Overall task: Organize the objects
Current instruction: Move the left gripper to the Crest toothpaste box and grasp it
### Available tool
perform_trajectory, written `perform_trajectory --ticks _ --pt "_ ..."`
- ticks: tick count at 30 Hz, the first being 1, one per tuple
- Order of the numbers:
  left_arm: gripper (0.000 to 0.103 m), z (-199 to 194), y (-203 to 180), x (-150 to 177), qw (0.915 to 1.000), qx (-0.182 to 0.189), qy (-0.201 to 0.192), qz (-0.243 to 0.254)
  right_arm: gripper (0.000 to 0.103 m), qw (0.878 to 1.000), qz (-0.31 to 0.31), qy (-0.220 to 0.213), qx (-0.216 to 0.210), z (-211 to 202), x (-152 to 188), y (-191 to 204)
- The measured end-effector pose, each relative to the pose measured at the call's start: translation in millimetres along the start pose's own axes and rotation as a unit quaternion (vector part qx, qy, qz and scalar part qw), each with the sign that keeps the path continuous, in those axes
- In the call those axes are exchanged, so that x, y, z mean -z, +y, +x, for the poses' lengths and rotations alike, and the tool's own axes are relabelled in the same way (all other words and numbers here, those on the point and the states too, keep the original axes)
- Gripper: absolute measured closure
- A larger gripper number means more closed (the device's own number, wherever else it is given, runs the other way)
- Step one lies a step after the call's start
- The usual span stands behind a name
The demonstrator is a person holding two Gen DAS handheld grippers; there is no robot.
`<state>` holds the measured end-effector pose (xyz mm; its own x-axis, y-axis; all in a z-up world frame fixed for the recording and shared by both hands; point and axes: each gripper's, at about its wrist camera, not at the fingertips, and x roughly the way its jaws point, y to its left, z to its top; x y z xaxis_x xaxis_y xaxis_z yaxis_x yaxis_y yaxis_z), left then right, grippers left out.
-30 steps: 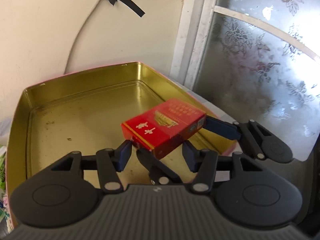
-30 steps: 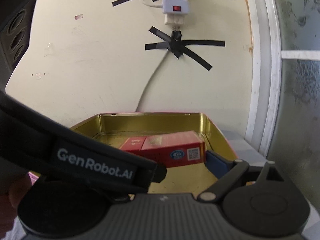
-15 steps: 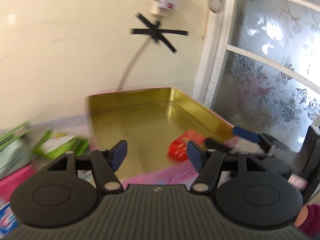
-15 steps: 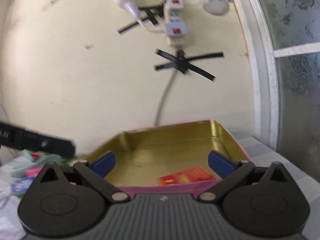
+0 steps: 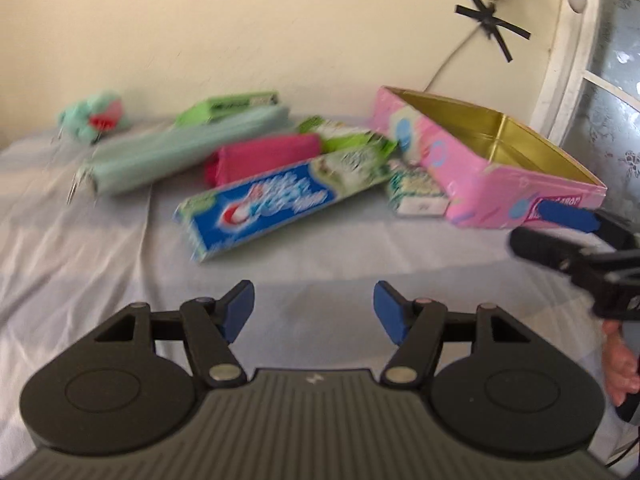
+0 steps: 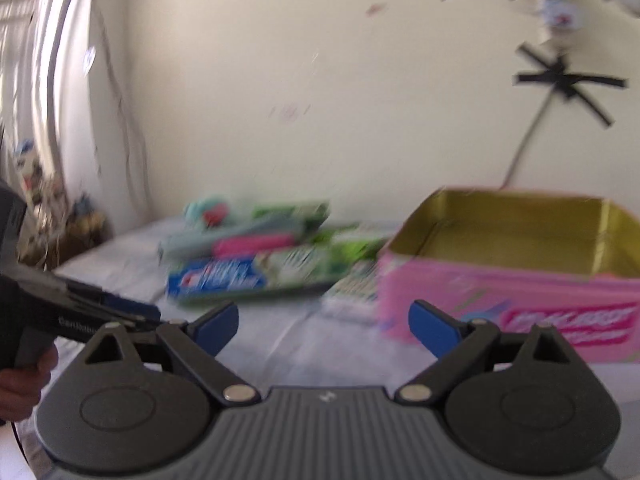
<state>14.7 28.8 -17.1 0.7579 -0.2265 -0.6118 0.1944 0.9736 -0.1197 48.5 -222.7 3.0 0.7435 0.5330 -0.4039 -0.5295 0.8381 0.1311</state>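
A: Since 1 s ago both grippers are pulled back from the tin (image 5: 472, 168); the red pack, held over it then, is no longer gripped & is hidden below the rim now.

B: Claw state?

A: Left gripper (image 5: 314, 308) is seen spread wide, nothing held. Right gripper (image 6: 322, 326) likewise wide, empty.

B: What's left?

A: Most of it, judged from the pile. Toothpaste box (image 5: 280, 200), pink pouch (image 5: 260, 156), teal case (image 5: 184, 152), green packs (image 5: 352, 136) & a small pack (image 5: 416, 196) beside the tin are all lying on the cloth (image 5: 80, 240), outside the tin. Toothpaste box is judged the nearest pick.

B: Blur?

A: Heavy; labels can't be read.
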Motion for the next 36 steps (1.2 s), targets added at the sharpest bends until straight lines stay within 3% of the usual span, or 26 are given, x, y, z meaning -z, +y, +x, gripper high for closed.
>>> perform_trajectory --ticks 7,12,20,25,30,34,36 --pt "0.035 3.4 17.7 4.1 0.9996 -0.005 -0.006 -0.028 0.01 0.999 0.005 0.049 0.015 32.5 3.7 18.0" --pt "0.035 6.9 40.0 0.2 0.9985 -0.006 -0.009 -0.053 0.01 0.997 -0.04 0.06 0.007 45.6 -0.9 37.3" --pt "0.035 11.3 59.5 -18.3 0.9952 -0.006 -0.037 -0.09 0.01 0.997 -0.061 0.05 0.019 105.3 -53.1 41.5" --pt "0.035 24.2 65.9 -22.5 0.9945 -0.005 -0.034 -0.099 0.009 0.994 -0.04 0.094 0.028 149.7 -70.5 27.1" --pt "0.035 36.8 71.9 -20.8 0.9937 0.008 -0.025 -0.109 0.006 0.993 -0.031 0.112 0.004 162.0 -72.8 22.2" --pt "0.037 33.6 77.5 -19.1 0.993 0.014 -0.027 -0.114 0.008 0.992 -0.018 0.122 -0.037 144.8 -72.4 24.1" --pt "0.03 27.8 78.6 -17.5 0.9932 0.002 -0.029 -0.113 0.008 0.99 -0.025 0.129 -0.054 132.6 -66.3 34.5"
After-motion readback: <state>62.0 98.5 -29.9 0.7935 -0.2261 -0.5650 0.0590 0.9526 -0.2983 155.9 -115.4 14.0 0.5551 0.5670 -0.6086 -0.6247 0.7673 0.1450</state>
